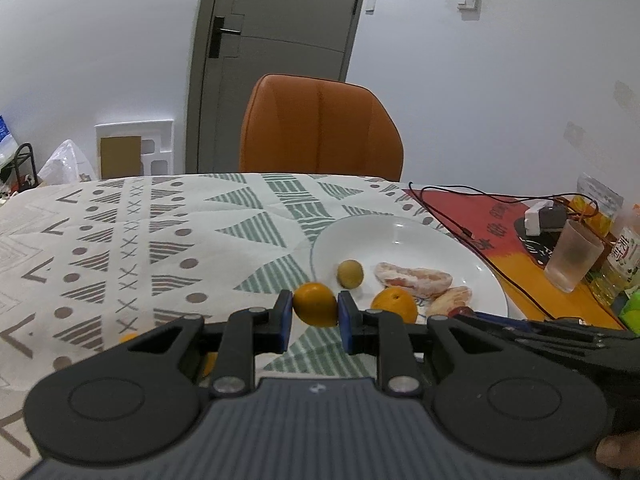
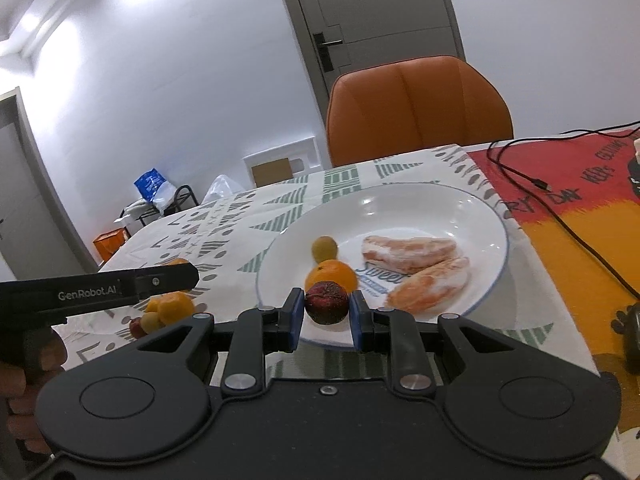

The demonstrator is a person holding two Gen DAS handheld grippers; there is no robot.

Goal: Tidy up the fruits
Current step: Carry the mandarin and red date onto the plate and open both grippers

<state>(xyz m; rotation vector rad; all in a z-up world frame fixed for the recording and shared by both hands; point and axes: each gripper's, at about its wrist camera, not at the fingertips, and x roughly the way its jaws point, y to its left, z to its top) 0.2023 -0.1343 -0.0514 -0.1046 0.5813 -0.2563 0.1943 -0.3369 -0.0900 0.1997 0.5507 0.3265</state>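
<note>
On the patterned-cloth bench (image 1: 120,240), the left claw (image 1: 315,312) grips a small orange citrus fruit (image 1: 315,304); only the right view shows the right claw (image 2: 326,316) bracketing a dark red wrinkled fruit (image 2: 327,302) over the white round plate (image 2: 492,216), contact unclear.

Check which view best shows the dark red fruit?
Right wrist view: the dark red fruit sits centred between the right tool's pads, wrinkled skin clear. Left wrist view shows only a sliver at the plate's edge behind that tool.
</note>
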